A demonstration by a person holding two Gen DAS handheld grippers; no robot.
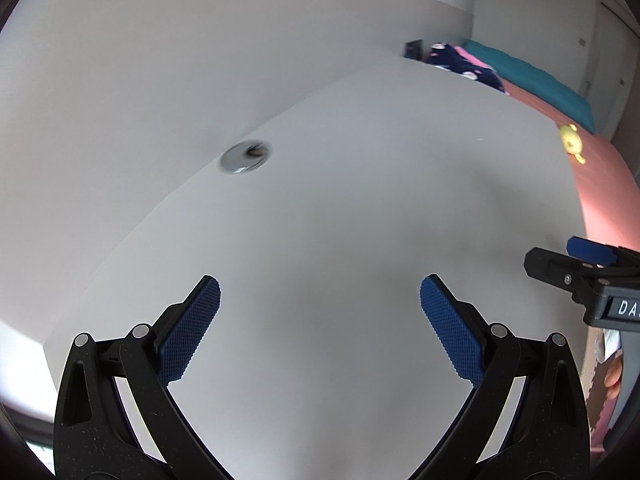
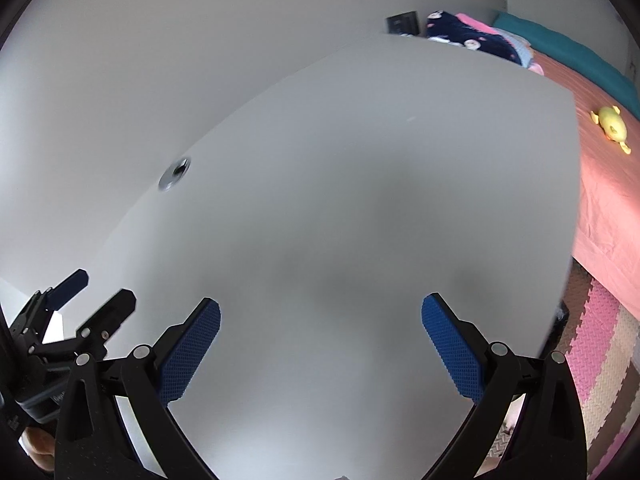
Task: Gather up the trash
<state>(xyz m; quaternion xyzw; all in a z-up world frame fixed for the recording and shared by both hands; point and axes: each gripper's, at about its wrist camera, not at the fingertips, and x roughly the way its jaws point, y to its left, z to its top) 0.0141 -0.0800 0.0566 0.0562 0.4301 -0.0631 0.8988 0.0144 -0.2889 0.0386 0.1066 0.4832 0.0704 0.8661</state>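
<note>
No trash shows in either view. My left gripper [image 1: 320, 292] hovers open over the bare white desk [image 1: 340, 200], its blue pads wide apart with nothing between them. My right gripper [image 2: 320, 316] is also open and empty above the same desk [image 2: 340, 180]. In the left wrist view the right gripper [image 1: 560, 254] pokes in at the right edge. The left gripper [image 2: 102, 286] appears at the lower left of the right wrist view, jaws apart.
A round metal cable grommet [image 1: 245, 154] [image 2: 174, 173] sits near the desk's back edge by the wall. A bed with a pink sheet [image 2: 608, 200], a teal pillow [image 1: 532, 80], a dark patterned blanket [image 2: 460, 32] and a yellow toy [image 2: 612, 126] lies to the right. Foam floor mats [image 2: 596, 360] lie below.
</note>
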